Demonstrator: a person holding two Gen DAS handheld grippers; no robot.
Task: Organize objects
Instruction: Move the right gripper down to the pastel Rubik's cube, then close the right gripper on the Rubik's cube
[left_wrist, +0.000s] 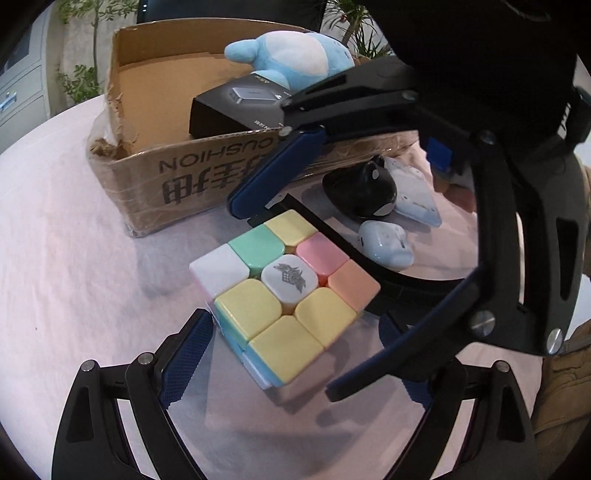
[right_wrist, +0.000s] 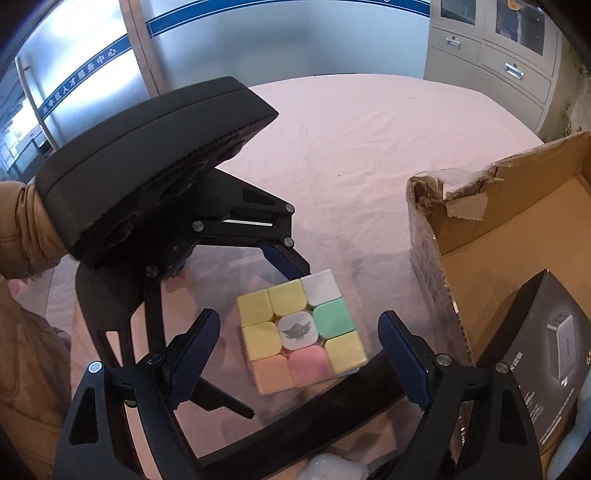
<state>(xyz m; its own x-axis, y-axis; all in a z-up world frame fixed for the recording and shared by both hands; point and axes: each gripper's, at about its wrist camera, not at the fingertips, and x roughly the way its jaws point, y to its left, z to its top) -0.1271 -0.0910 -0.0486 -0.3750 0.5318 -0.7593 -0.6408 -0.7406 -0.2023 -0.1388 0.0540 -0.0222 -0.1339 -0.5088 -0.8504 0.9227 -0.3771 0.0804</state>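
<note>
We see a pastel puzzle cube (left_wrist: 284, 295) sitting on the pink-clothed table (left_wrist: 74, 258), just in front of an open cardboard box (left_wrist: 177, 177). Both tools come at it from opposite sides. Our left tool (left_wrist: 291, 354) has its jaws spread wide with the cube between its blue pads (left_wrist: 192, 354), and the pads are not pressing on it. Our right tool (right_wrist: 299, 354) also stands open around the cube, its fingers (right_wrist: 192, 350) apart from the cube's sides. In the left wrist view one blue finger of the right tool hangs just over the far edge of the cube.

Inside the box lie a black carton (left_wrist: 240, 107) and a light blue plush toy (left_wrist: 291, 55) resting against it. To the right of the cube, on the table, sit a black and white orca-shaped toy (left_wrist: 362, 192), a white pointed item (left_wrist: 413, 188) touching it, and a small white earbud case (left_wrist: 386, 243) nearer the cube. A tan sleeve (right_wrist: 22, 229) shows behind the left tool.
</note>
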